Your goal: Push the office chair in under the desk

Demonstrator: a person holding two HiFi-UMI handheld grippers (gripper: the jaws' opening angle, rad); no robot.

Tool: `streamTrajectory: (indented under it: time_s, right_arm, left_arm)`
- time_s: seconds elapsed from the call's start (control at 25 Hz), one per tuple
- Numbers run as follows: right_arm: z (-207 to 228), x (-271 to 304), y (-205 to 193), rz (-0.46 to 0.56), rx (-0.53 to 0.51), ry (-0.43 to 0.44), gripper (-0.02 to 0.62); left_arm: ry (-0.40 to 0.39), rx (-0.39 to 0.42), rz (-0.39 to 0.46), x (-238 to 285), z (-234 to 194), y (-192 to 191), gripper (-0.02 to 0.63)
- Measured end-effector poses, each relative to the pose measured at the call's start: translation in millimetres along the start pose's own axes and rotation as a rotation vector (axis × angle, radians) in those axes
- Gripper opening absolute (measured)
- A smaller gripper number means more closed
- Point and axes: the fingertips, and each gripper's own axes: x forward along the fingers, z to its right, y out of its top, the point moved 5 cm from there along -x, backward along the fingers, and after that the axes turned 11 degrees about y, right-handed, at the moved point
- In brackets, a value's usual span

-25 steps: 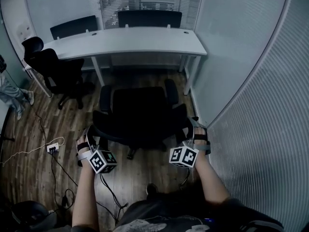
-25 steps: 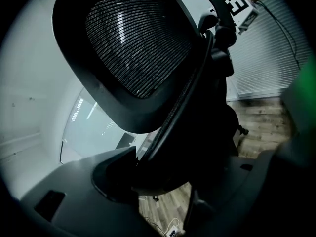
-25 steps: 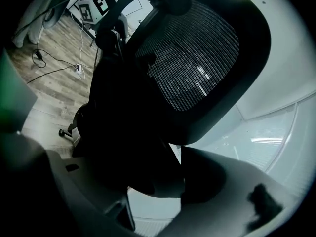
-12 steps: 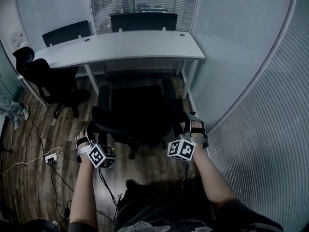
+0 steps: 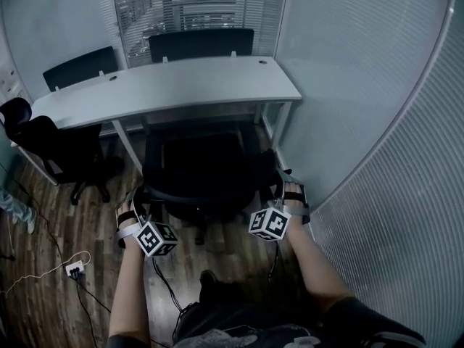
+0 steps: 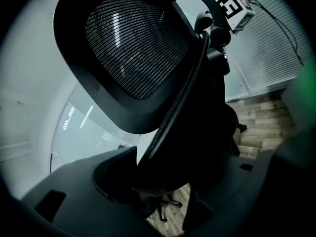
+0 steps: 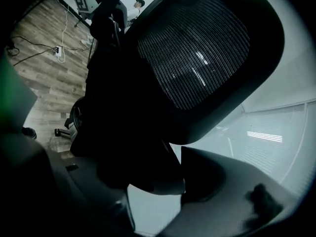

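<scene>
Progress about halfway, judging by how things lie: office chair (image 5: 199, 169) straight ahead at 12 o'clock, front of the seat already beneath the near edge of the desk (image 5: 167, 85), backrest and rear of the seat out over the open floor. Left to do: more forward travel toward 12 o'clock until the backrest sits close to the desk edge. Likely to need care at 1 o'clock, where an armrest runs near the white desk leg (image 5: 281, 125).

Left gripper (image 5: 135, 200) at 8 o'clock of the chair, jaws closed onto the dark frame at the side of the backrest; frame visible running down between them in the left gripper view, mesh panel above. Right gripper (image 5: 285, 185) at 4 o'clock of the chair, likewise clamped on the opposite edge of the backrest, dark frame filling the gap between the jaws in the right gripper view. Both holds level with one another, suited to a straight push.

Containers: none visible, so no contents to report. Elsewhere, second chair (image 5: 47, 147) at 10 o'clock, well apart from the pushed one, and power strip (image 5: 74, 269) with trailing cables on the wood floor at 8 o'clock, clear of the path.
</scene>
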Motion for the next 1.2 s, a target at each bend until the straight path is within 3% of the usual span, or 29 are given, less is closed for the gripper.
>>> streamTrajectory:
  time_s: [0.2, 0.52, 0.8, 1.2]
  right_arm:
    - [14, 44, 11, -0.06, 0.01, 0.008, 0.27]
    - [32, 95, 37, -0.147, 0.035, 0.003, 0.272]
    - [37, 121, 45, -0.119, 0.047, -0.008, 0.272]
    - [67, 187, 49, -0.128, 0.045, -0.013, 0.272]
  left_arm:
    - [-0.027, 0.0, 0.055, 53, -6, 4, 0.273]
    - [-0.067, 0.006, 0.044, 125, -21, 3, 0.273]
    - [-0.077, 0.015, 0.082, 162, -26, 3, 0.273]
    - [-0.079, 0.033, 0.052, 233, -28, 21, 0.273]
